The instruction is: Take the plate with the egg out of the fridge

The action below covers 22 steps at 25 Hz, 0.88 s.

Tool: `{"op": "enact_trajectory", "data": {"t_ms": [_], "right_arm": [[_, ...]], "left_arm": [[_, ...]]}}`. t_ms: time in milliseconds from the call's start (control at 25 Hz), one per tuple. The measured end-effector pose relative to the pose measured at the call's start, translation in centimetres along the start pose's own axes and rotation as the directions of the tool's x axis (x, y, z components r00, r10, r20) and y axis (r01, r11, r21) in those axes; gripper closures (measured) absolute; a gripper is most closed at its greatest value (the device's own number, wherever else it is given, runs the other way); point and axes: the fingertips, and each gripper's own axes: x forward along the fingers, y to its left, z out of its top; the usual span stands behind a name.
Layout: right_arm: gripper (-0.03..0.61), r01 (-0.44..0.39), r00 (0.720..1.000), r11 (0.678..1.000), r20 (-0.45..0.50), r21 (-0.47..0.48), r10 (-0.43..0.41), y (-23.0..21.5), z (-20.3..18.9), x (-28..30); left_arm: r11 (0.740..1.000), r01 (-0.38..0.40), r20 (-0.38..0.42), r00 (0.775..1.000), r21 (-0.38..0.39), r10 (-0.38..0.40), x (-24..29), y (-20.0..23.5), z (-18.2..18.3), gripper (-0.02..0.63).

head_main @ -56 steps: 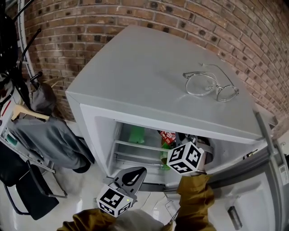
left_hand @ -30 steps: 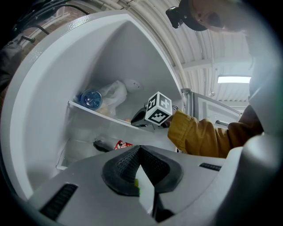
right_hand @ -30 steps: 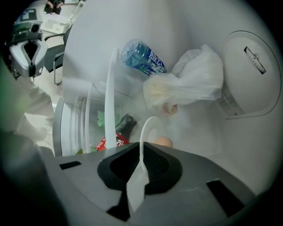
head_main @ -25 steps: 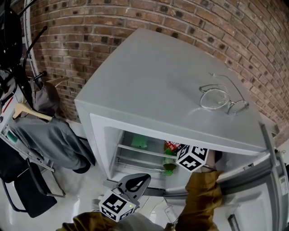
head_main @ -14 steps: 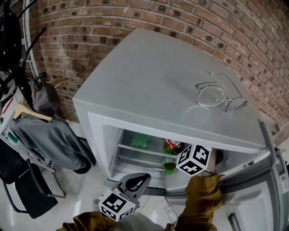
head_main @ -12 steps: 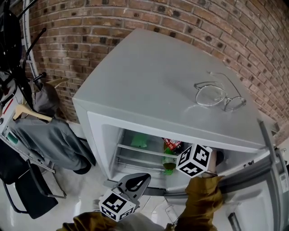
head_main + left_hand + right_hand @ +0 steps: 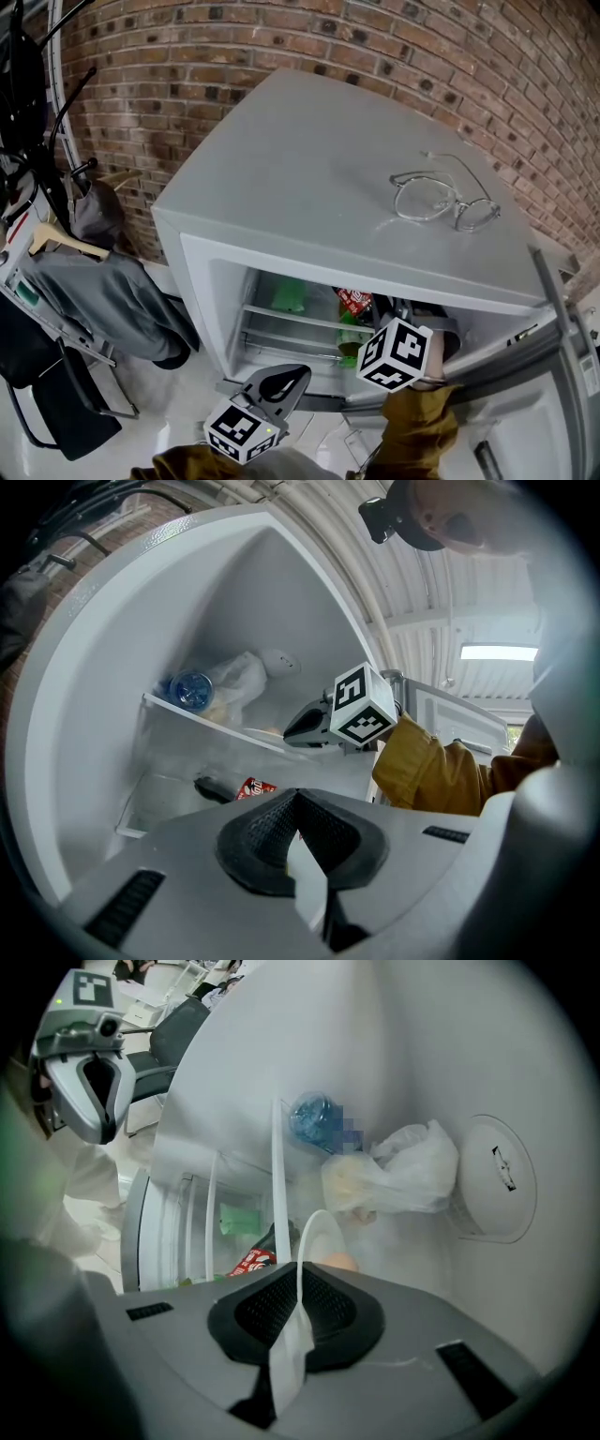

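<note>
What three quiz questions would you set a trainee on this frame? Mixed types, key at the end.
1. True or false: the wire-rimmed clear glasses lie inside the white fridge.
2. The right gripper has its jaws shut on: A) a red-labelled bottle, B) the rim of the round white plate, C) a white plastic bag.
3. Fill in: past the jaws, a pale brown ___ rests on that plate.
Key: 1 false, they lie on the fridge's top. 2 B. 3 egg.
</note>
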Motion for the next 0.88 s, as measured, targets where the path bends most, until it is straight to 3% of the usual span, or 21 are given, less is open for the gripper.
{"op": "enact_trajectory", "data": {"t_ms": [320, 880], "right_arm": [[0.555, 0.007, 1.0, 1.0, 0.003, -0.001, -0.007, 1.3, 0.2, -0.5], [0.555, 0.107, 0.994, 0.994, -0.028, -0.021, -0.107, 1.3, 0.1, 0.4]], "left_arm": [[1.0, 0.011, -0.005, 1.0, -0.009, -0.011, 0.0, -0.3, -0.2, 0.606], [0.999, 0.014, -0.01, 1.0, -0.034, -0.015, 0.1, 0.7, -0.2, 0.606]]}}
